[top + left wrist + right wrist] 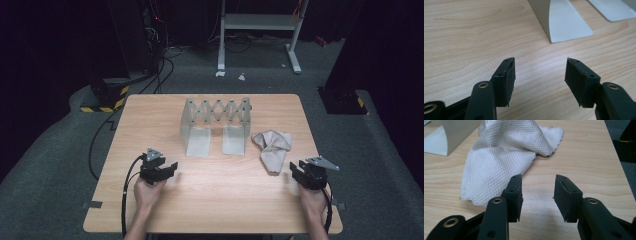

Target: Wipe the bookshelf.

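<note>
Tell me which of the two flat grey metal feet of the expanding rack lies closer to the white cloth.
The right-hand flat grey metal foot; the crumpled white woven cloth lies just beside it, while the left-hand foot lies farther away.

Light falls from above onto the counter (215,190), leaving the room at the top and sides of the high view nearly black. That view is soft and grainy. Both gripper views are bright, with soft shadows lower centre and slightly blurred far edges.

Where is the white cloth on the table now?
In the high view the white cloth lies on the table's right side, just right of the metal rack and ahead of the right tongs.
</note>
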The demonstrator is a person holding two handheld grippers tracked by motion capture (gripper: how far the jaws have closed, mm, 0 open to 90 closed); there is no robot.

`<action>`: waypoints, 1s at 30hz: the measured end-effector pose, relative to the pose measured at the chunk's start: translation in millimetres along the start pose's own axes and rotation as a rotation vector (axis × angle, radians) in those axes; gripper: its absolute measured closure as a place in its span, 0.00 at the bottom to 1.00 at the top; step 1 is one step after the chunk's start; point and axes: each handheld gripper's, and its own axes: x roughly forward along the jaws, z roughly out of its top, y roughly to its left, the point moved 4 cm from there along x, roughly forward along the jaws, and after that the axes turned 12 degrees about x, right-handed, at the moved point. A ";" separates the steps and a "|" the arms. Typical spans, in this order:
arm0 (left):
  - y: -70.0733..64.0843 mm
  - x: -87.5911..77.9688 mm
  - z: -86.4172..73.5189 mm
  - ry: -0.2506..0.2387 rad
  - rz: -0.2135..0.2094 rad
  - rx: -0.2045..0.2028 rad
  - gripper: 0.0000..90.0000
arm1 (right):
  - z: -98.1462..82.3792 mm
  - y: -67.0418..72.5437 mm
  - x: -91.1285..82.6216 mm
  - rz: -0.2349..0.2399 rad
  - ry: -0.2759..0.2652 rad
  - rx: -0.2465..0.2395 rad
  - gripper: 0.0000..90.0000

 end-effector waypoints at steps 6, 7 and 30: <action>-4.2 6.3 -4.1 0.035 0.019 0.032 0.46 | -2.8 -1.9 4.0 -0.031 0.014 -0.019 0.63; -4.3 7.2 -4.6 0.038 0.023 0.030 0.46 | -2.8 -1.9 4.3 -0.033 0.015 -0.021 0.63; -2.0 18.6 -9.7 0.020 0.088 0.038 0.42 | -8.4 -2.8 17.1 -0.055 0.086 -0.051 0.48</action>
